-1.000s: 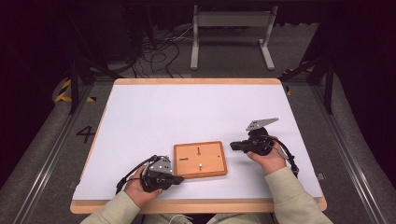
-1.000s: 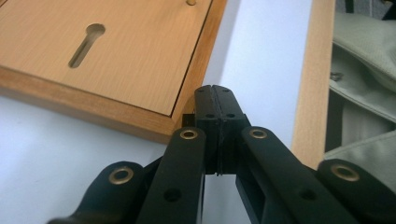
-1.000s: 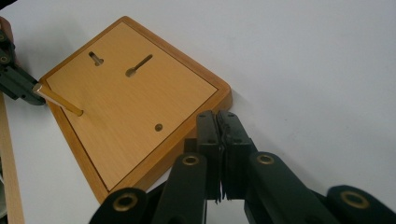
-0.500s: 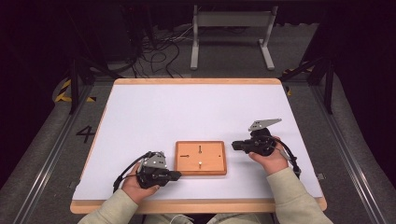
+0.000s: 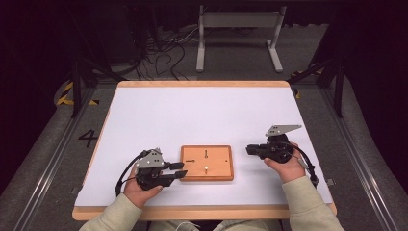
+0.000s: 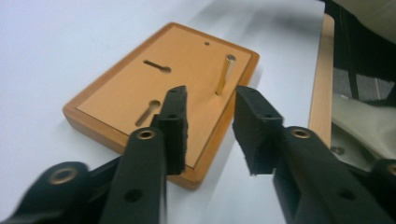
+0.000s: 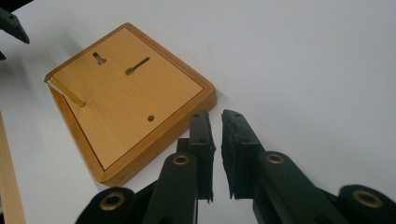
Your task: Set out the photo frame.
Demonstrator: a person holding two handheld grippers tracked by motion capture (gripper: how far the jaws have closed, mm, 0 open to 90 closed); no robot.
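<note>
A single digit, "4" (image 5: pixel 88 138), stands in dark paint on the grey floor left of the table (image 5: pixel 144 96), seen in the high view. Nothing else there or in either gripper view can be read.

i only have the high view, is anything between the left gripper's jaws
Observer: No. In the left gripper view the left gripper stands open with nothing between the jaws; they have just been opening, and they point at the wooden board.
Operator: does that peg on the board stand up or lie flat
Observer: It stands upright. The brass peg rises from the board near the edge closest to the person.
Operator: and the right gripper, holding anything
Observer: No. In the right gripper view the right gripper has its jaws nearly together with a thin empty gap, just short of the board's corner, not touching it.
</note>
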